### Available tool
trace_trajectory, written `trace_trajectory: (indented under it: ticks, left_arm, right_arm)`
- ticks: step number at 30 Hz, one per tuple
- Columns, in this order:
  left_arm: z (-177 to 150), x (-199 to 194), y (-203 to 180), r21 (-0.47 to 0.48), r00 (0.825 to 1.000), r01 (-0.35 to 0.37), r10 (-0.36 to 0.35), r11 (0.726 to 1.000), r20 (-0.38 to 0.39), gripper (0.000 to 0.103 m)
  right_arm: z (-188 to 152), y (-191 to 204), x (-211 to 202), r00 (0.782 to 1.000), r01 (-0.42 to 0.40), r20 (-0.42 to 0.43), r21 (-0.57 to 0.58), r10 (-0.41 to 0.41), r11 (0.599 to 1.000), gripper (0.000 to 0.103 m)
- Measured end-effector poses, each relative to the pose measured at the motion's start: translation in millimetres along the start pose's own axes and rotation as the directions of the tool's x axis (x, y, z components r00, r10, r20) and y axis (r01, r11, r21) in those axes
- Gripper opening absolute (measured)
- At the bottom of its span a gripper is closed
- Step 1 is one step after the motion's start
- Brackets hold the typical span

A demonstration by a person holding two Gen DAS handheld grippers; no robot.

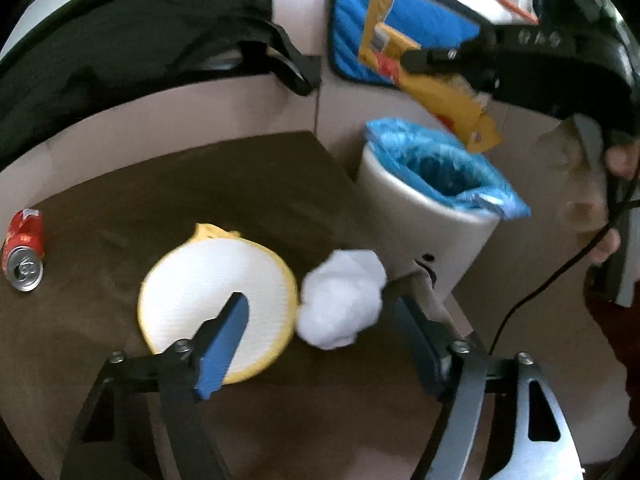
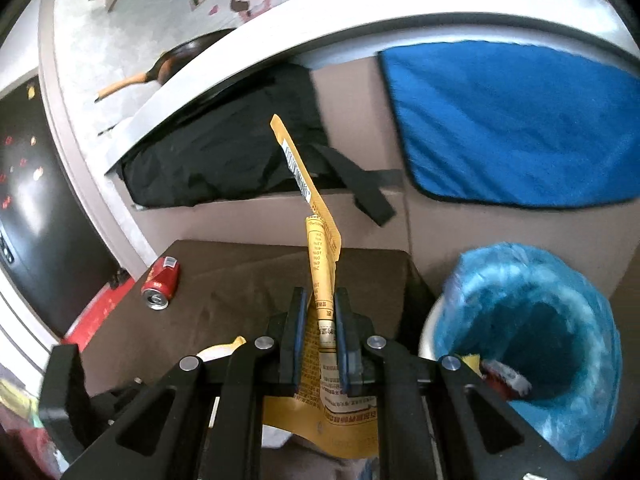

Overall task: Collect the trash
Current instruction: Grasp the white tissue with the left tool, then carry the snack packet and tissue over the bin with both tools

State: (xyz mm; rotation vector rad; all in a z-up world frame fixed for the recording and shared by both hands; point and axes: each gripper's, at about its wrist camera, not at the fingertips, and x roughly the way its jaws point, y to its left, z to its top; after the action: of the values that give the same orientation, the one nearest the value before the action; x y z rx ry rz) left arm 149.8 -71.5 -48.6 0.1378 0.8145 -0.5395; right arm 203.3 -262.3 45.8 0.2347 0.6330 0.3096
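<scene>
While the yellow wrapper (image 2: pixel 323 280) is pinched flat between the closed jaws of the right gripper (image 2: pixel 322 322), it hangs in the air above and just beside the blue-lined trash bin (image 1: pixel 404 188). A crumpled white tissue (image 1: pixel 340 300) lies on the brown table (image 1: pixel 160 184) between the parted jaws of the left gripper (image 1: pixel 320 320), whose pads are apart from it; a round white-and-yellow item (image 1: pixel 216 280) lies beside it and a red can (image 1: pixel 24 252) well apart.

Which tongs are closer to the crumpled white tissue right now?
Left. The left tongs straddle the tissue on the brown table, open. The right tongs are raised beyond it, gripping a yellow wrapper.
</scene>
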Motion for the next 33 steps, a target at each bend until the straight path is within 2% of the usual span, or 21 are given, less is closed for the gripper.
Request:
trace_trajectory:
  ticks: [4,6,8,11,15,22,28,33]
  left_arm:
    - [3.2,13.4,-3.1,-0.024,0.999,-0.023,0.022,0.999,-0.027,0.049]
    - [6.0,16.2,-3.0,-0.027,0.999,-0.024,0.024,0.999,-0.025,0.033]
    - [8.8,15.0,-1.1,-0.032,1.000,-0.024,0.023,0.999,-0.017,0.023]
    - [13.6,10.1,6.5,-0.053,1.000,-0.029,0.030,0.998,0.004,0.021]
    - [26.6,-10.2,24.1,-0.096,0.995,-0.060,0.067,0.994,0.072,0.020]
    - [60.1,-55.3,49.3,-0.162,0.967,-0.097,0.131,0.982,0.219,0.019]
    - [92.9,-79.5,39.0,-0.169,0.931,-0.094,0.147,0.981,0.334,0.019]
    - [117.5,-75.8,12.5,-0.146,0.919,-0.048,0.101,0.988,0.382,0.019]
  right_arm:
    - [-6.1,-10.2,-12.8,1.000,0.002,0.013,0.021,-0.002,1.000,0.013]
    - [-6.9,-11.2,-17.8,1.000,0.000,0.020,0.017,-0.001,1.000,0.013]
    - [-7.2,-10.6,-21.1,1.000,0.003,0.028,0.006,-0.003,1.000,0.013]
    - [-6.1,-9.7,-24.0,0.999,0.003,0.039,-0.003,-0.003,1.000,0.013]
    - [-5.6,-6.4,-26.0,0.999,-0.011,0.047,-0.004,0.011,1.000,0.013]
    - [-1.2,7.6,-32.7,0.996,-0.049,0.070,-0.020,0.050,0.999,0.013]
    - [3.6,10.3,-48.0,0.993,-0.039,0.113,-0.032,0.042,0.999,0.013]
    - [3.3,-3.2,-66.6,0.988,0.007,0.154,-0.032,-0.002,0.999,0.013]
